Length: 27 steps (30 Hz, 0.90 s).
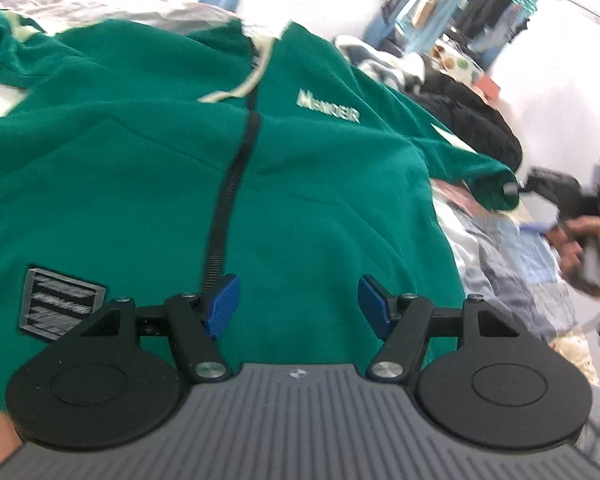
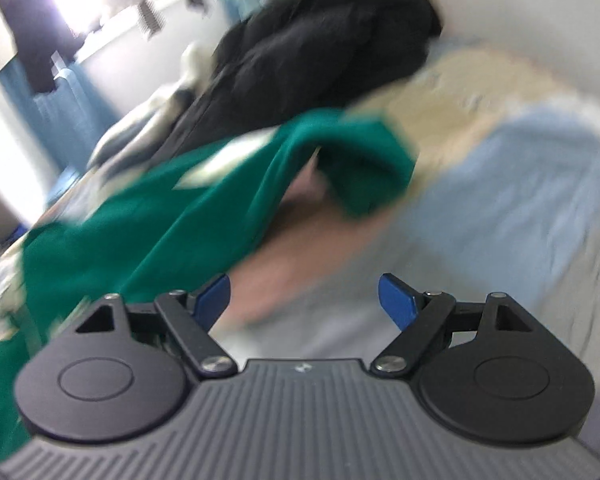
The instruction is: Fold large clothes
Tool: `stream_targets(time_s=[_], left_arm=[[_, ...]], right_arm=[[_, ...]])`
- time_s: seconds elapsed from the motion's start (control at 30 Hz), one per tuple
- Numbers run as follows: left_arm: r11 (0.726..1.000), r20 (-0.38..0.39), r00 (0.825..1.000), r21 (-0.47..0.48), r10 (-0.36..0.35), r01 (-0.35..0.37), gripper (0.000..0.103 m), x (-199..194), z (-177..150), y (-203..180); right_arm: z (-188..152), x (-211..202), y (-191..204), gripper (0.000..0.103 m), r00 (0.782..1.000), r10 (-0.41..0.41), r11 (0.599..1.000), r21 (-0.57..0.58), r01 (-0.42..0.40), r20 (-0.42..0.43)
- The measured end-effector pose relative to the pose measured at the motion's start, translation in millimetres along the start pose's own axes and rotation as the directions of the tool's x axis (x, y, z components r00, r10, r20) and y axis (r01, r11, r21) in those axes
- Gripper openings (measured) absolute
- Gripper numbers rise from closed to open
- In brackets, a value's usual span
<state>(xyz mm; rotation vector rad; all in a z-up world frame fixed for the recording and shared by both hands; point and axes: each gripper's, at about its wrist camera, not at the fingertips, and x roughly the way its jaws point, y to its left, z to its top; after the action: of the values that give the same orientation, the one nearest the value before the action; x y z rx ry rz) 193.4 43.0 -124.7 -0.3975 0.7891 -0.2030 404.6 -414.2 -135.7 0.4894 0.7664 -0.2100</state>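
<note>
Green fleece zip-up jacket lies spread front-up on the patchwork-covered bed. Left gripper hovers over its hem, fingers apart and empty; right gripper, beside its sleeve, likewise. Sleeve-folding seems under way; next, regrasp the cuff.

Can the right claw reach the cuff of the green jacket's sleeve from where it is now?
Probably yes. The right claw stands open and empty, and the sleeve cuff lies ahead of it on the patchwork bedding, with nothing between them. The black coat lies behind the cuff.
</note>
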Motion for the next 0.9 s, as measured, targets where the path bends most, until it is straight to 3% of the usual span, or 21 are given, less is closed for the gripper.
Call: stream_targets(time_s=[0.13,0.33,0.4,0.47,0.57,0.77,0.9], left_arm=[[0.996,0.023,1.0,-0.091,-0.004,0.006,0.071,-22,1,19],[0.977,0.011,0.999,-0.21,-0.031,0.032,0.07,-33,5,54],[0.971,0.006,0.999,-0.236,-0.041,0.041,0.071,-33,4,63],[0.967,-0.007,1.0,-0.255,-0.014,0.012,0.071,-31,3,70],[0.948,-0.011,1.0,-0.318,-0.02,0.016,0.07,-30,3,82],[0.925,0.001,1.0,-0.381,-0.013,0.012,0.07,-30,3,97],[0.901,-0.001,1.0,-0.434,-0.023,0.021,0.07,-29,0,111]], right_arm=[[-48,-32,29,0.083,0.981,0.08,0.996,-0.036,-0.088,-0.174],[-102,-60,74,0.083,0.963,0.099,0.993,-0.043,-0.113,-0.25],[-116,-61,82,0.083,0.954,0.09,0.994,-0.038,-0.105,-0.285],[-129,-58,84,0.083,0.943,0.107,0.994,0.04,-0.099,-0.316],[-153,-57,91,0.083,0.935,0.061,0.998,0.05,-0.046,-0.349],[-195,-59,98,0.083,0.937,-0.003,0.993,0.107,0.043,-0.348],[-208,-72,99,0.083,0.96,-0.172,0.979,0.068,0.191,-0.22]])
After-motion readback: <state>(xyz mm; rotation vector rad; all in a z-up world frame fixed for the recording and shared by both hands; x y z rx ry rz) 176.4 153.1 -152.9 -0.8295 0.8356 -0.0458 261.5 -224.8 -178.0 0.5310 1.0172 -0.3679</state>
